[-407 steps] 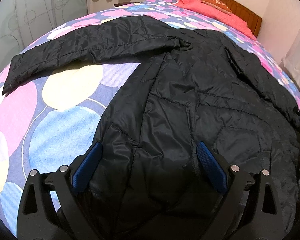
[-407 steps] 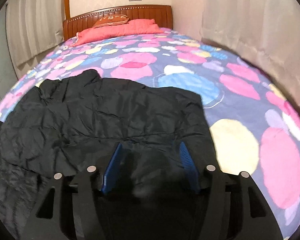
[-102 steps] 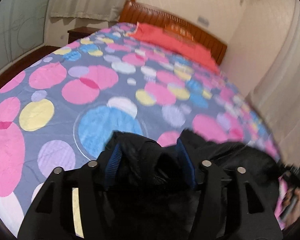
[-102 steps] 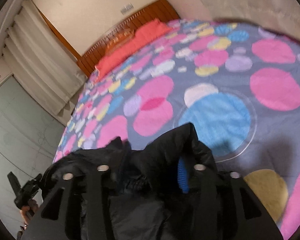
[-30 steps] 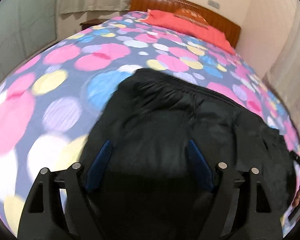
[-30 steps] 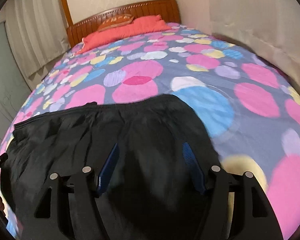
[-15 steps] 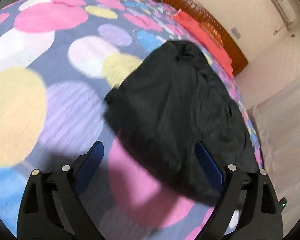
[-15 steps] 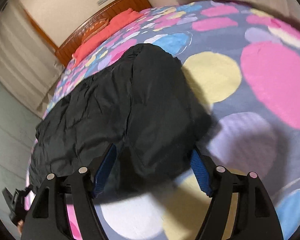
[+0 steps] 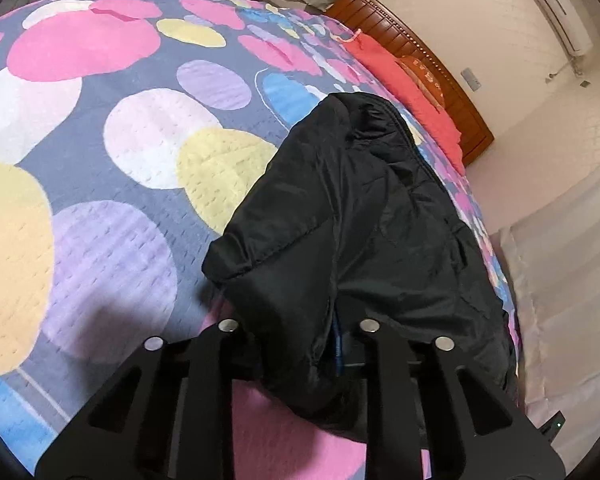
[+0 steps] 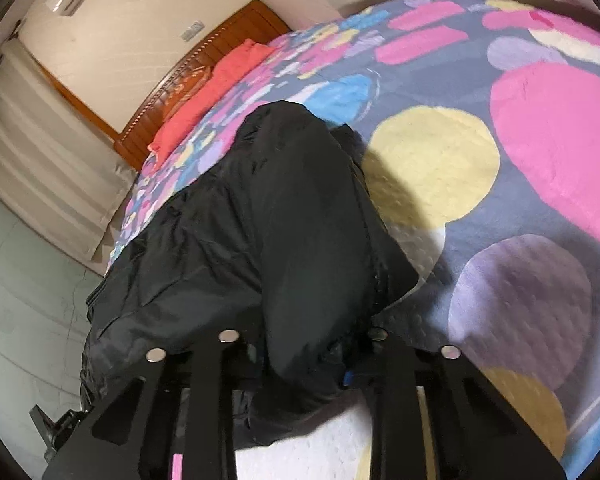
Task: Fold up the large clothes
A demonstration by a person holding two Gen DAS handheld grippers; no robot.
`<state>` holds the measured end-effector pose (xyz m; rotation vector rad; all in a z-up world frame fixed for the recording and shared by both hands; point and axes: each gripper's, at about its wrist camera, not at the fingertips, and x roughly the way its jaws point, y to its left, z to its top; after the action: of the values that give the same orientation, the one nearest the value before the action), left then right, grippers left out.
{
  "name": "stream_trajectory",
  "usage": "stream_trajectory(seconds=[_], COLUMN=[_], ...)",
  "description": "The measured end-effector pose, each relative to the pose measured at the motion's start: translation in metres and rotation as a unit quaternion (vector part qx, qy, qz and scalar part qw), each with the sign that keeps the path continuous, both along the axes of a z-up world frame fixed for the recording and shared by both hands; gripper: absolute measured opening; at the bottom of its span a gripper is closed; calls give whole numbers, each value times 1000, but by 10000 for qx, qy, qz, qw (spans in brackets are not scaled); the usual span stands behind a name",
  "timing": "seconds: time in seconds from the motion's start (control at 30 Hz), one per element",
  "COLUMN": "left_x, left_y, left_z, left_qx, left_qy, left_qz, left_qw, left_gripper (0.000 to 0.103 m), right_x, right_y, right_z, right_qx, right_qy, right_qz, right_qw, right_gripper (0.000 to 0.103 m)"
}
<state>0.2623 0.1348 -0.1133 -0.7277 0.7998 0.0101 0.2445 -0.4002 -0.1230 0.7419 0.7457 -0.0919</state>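
left gripper (image 9: pixel 300 344): fingers drawn close together, a fold of the black jacket (image 9: pixel 352 216) bunched between them; a sliver of blue pad shows at the inner side of one finger, the rest buried in cloth. it has hold of the near left corner of the folded garment.

right gripper (image 10: pixel 304 360): same state, fingers closed in on the jacket (image 10: pixel 260 220), cloth spilling over them; a speck of blue pad just visible by one finger. it grips the near right corner.

jacket: black, quilted, slightly shiny, folded into a compact thick bundle. it lies on the bed cover (image 9: pixel 112 152) toward the foot end of the bed, stretching away from both grippers toward the headboard. a folded-over flap juts out on its left side in the left wrist view; a flat corner sticks out on its right side in the right wrist view.

bed cover: grey-blue with large pink, yellow, lilac, white and blue circles, bare on both sides of the jacket.

far end: red pillow (image 9: pixel 404 84) along the head of the bed, a patterned cushion on it, wooden headboard (image 9: pixel 432 56) behind. pale curtains (image 10: pixel 48 152) at the side, air conditioner (image 9: pixel 548 4) high on the wall.
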Motion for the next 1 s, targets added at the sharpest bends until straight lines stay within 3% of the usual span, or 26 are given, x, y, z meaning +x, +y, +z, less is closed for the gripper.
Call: stream_trajectory(seconds=[0.2, 0.63, 0.9, 1.0], left_x=[-32, -149, -182, -182], left_y=[9, 31, 36, 36], left_z=[5, 7, 4, 5], left_qx=[-19, -155, -54, 51], left_qy=[-6, 167, 213, 231], left_qz=[-114, -190, -279, -342], left_qw=[9999, 9996, 9994, 9991], left_gripper=[20, 20, 21, 26], right_x=[-30, -129, -162, -161], right_y=[1, 7, 10, 10], right_z=[8, 8, 3, 2], right_qx=[-19, 52, 63, 56], right_qy=[-45, 84, 175, 227], right_qz=[126, 400, 494, 499], right_qw=[9999, 9992, 9986, 9985], right_gripper=[22, 22, 22, 27])
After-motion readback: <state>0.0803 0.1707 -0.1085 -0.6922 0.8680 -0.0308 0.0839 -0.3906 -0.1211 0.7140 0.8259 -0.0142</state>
